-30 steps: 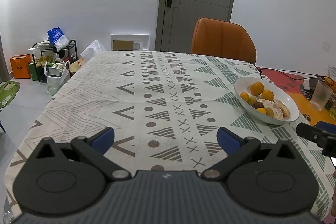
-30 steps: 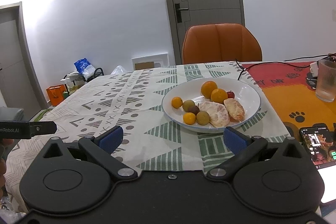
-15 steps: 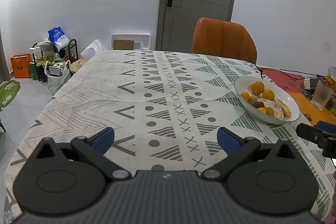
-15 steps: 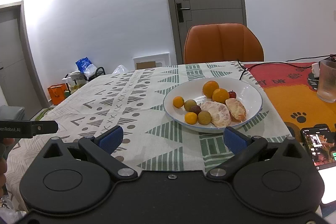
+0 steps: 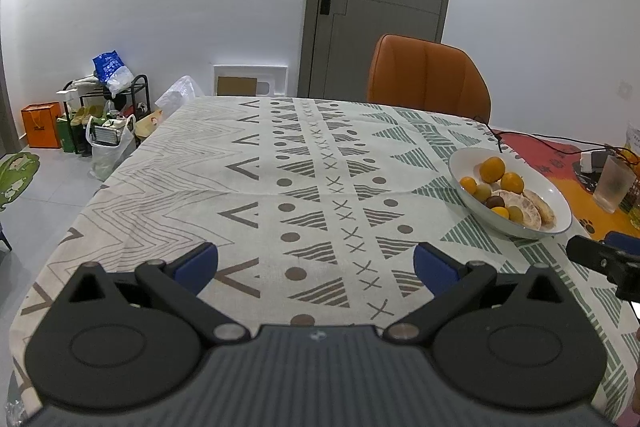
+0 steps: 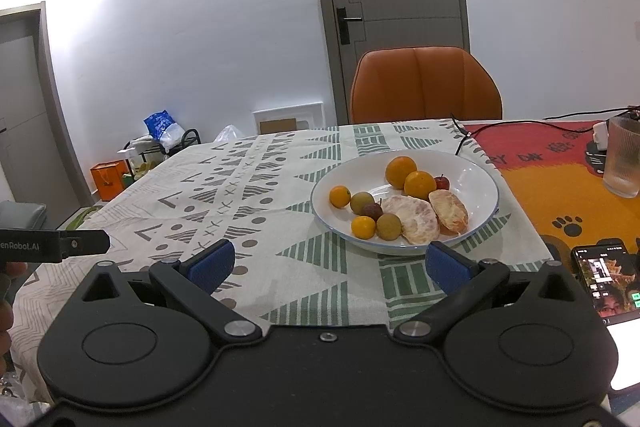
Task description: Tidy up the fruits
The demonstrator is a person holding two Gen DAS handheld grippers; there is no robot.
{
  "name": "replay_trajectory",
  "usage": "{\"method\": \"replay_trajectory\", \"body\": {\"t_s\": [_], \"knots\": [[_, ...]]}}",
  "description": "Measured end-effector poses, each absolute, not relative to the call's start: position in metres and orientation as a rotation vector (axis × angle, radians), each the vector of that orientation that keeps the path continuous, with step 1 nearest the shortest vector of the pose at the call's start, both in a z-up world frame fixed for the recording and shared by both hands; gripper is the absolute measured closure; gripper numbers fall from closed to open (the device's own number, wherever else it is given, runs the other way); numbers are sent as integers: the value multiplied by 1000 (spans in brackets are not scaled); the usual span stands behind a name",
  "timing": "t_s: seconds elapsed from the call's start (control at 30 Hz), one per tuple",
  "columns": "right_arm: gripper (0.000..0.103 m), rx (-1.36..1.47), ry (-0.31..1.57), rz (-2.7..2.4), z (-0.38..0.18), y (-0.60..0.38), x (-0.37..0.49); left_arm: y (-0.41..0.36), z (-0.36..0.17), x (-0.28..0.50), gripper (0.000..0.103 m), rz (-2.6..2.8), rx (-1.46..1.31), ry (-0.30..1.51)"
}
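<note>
Your left gripper point(image 5: 316, 263) hangs over the near part of the patterned tablecloth point(image 5: 248, 167), blue pads spread wide and nothing between them. Ahead of it the cloth runs bare all the way to the far edge by the orange chair point(image 5: 428, 79), so that side gives you the most free room. The cloth's left edge drops off toward the floor, where a rack with bags point(image 5: 108, 107) stands by the wall.

Your right gripper point(image 6: 330, 265) is also spread wide and empty, low over the near edge of the cloth, pointed at the white bowl point(image 6: 476, 175) just beyond its tips. In the bowl sit two oranges point(image 6: 401, 171), one touching the other at the back, a small red fruit point(image 6: 442, 183) beside them, two peeled citrus pieces point(image 6: 416, 219) on the right, and a cluster of small yellow, green and dark fruits point(image 6: 362, 203) toward the left.

The bowl sits close to the cloth's right edge. Past that edge an orange mat point(image 6: 560, 195) carries a ribbed glass point(image 6: 624, 155) and a cable point(image 6: 464, 139); a lit phone point(image 6: 604, 275) lies near your right fingertip, tight quarters there.
</note>
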State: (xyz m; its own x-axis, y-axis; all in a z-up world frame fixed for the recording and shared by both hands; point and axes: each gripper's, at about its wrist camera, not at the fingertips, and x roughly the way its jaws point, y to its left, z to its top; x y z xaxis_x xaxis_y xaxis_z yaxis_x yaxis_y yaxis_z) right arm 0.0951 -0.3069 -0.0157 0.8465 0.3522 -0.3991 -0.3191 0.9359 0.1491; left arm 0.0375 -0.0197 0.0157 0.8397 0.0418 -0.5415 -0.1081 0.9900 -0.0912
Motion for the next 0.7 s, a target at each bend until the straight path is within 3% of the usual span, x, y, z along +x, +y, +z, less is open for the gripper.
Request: {"method": "replay_trajectory", "body": {"t_s": [0.7], "knots": [[0,81,437,367,-17,-306,96,-25,16,36,0,76,-89,559]]}}
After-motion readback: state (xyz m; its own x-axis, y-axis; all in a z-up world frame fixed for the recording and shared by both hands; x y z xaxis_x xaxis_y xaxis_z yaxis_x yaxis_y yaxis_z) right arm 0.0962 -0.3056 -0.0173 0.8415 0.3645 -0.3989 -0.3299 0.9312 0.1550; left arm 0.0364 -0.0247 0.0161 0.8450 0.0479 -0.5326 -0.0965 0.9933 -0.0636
